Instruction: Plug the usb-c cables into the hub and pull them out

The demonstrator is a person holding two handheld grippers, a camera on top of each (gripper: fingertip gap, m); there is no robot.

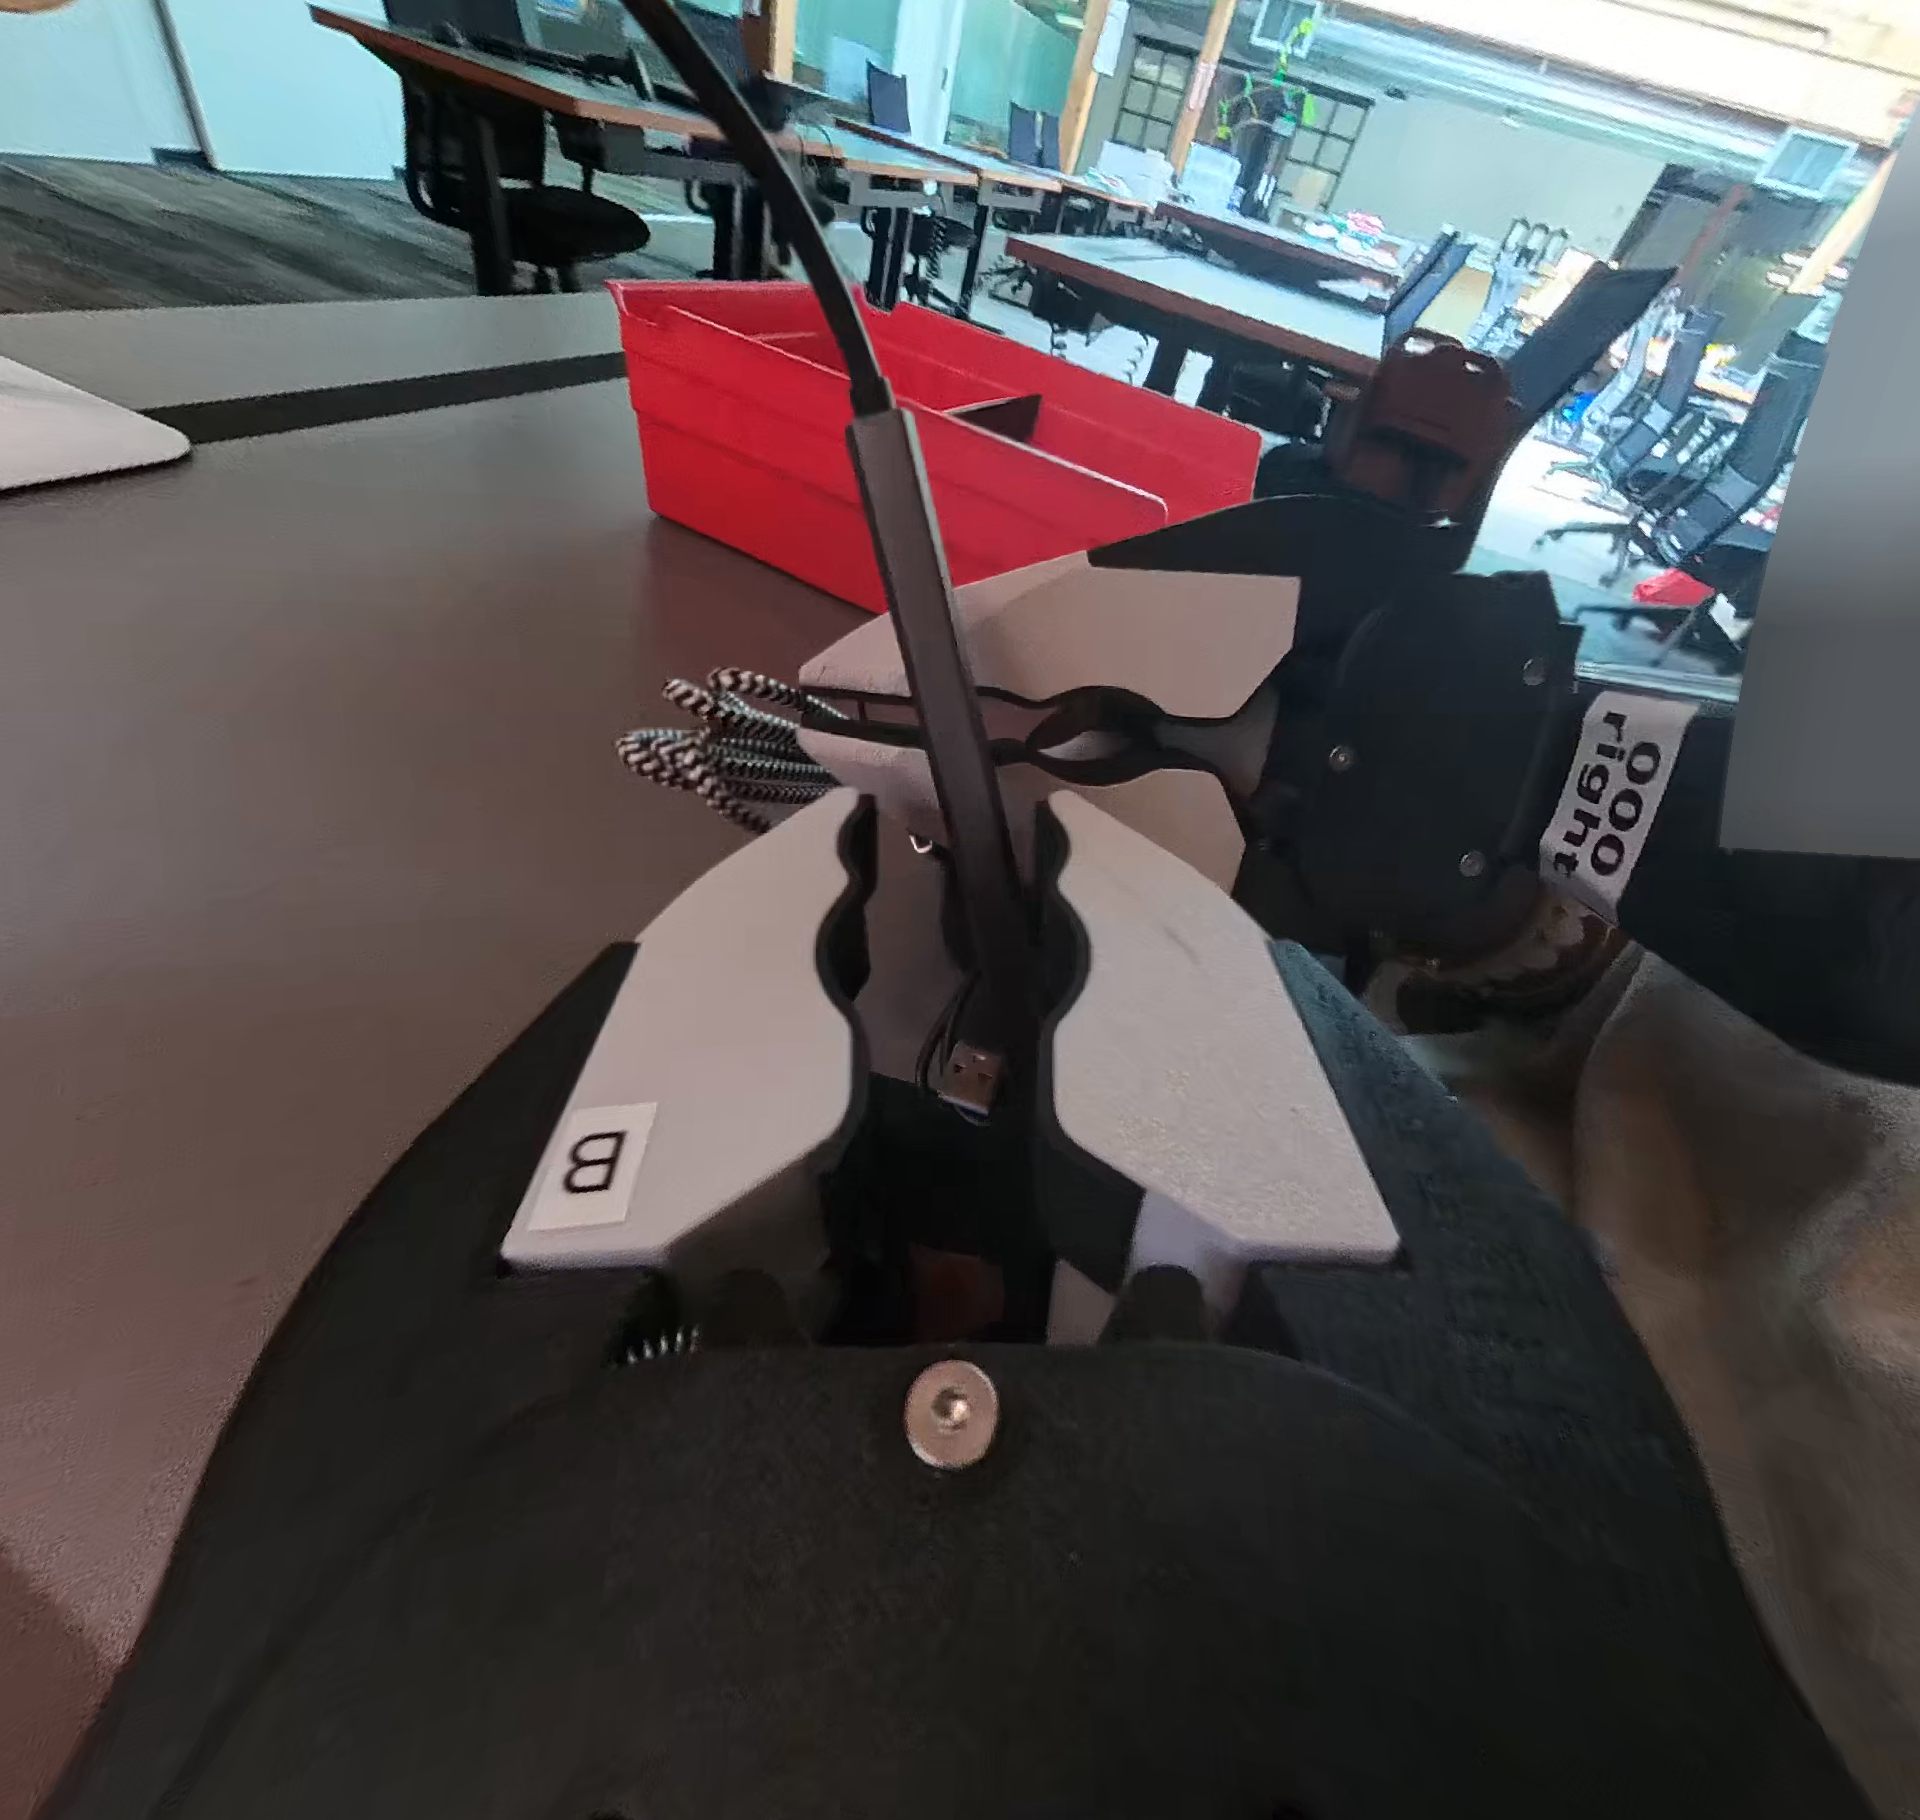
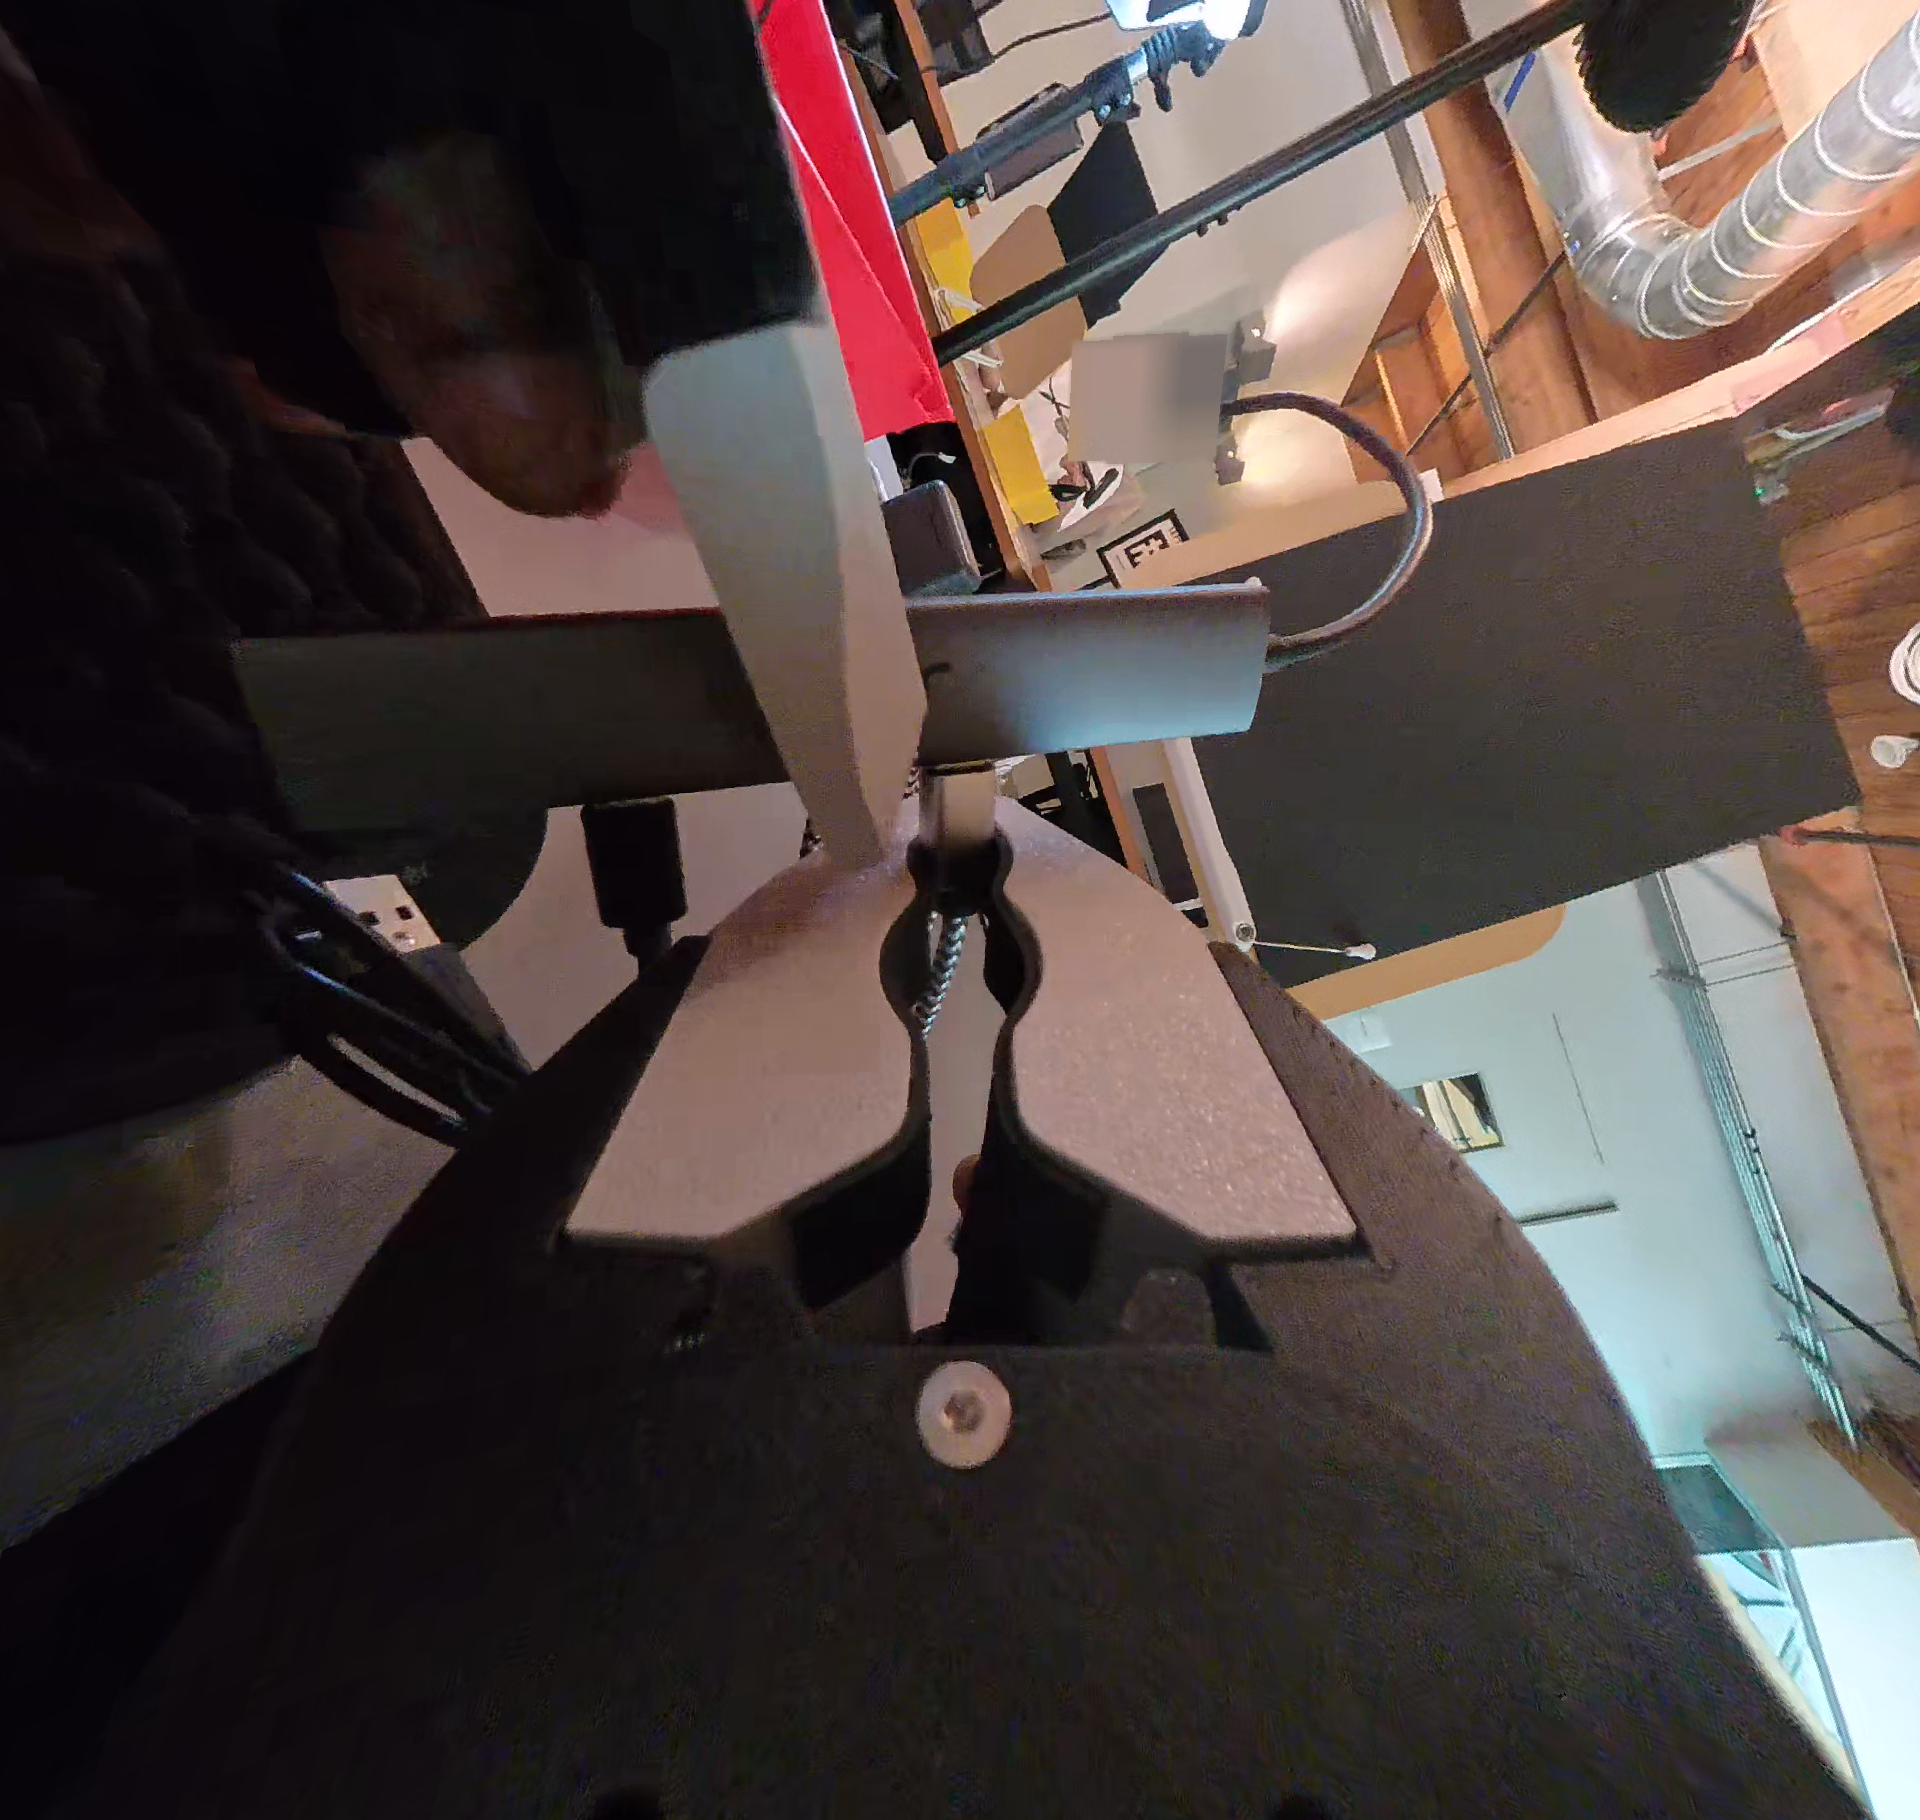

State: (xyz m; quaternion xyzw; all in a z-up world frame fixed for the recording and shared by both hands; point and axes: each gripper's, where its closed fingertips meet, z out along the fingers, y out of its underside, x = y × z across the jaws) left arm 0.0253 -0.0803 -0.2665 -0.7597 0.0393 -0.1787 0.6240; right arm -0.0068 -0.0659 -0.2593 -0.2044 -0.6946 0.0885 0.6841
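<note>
My left gripper (image 1: 951, 825) holds a slim dark grey hub (image 1: 930, 627) upright and tilted between its fingers. The hub's black lead (image 1: 769, 160) rises out of view, and a loose USB-A plug (image 1: 971, 1069) hangs between the fingers. My right gripper (image 1: 816, 716) comes in from the right, shut on a black-and-white braided cable (image 1: 707, 742). In the right wrist view my right gripper (image 2: 961, 866) pinches the braided cable (image 2: 940, 970) just behind its white plug (image 2: 961, 804), which meets the hub's (image 2: 1091, 669) lower edge. A left finger (image 2: 790, 575) crosses the hub. A black plug (image 2: 634, 866) sits in the hub further left.
A red divided bin (image 1: 1039, 482) stands on the dark table (image 1: 312, 731) just behind the grippers. A white object (image 1: 62, 430) lies at the table's left edge. A person's hand (image 2: 488, 368) holds the left gripper. Desks and chairs stand beyond the table.
</note>
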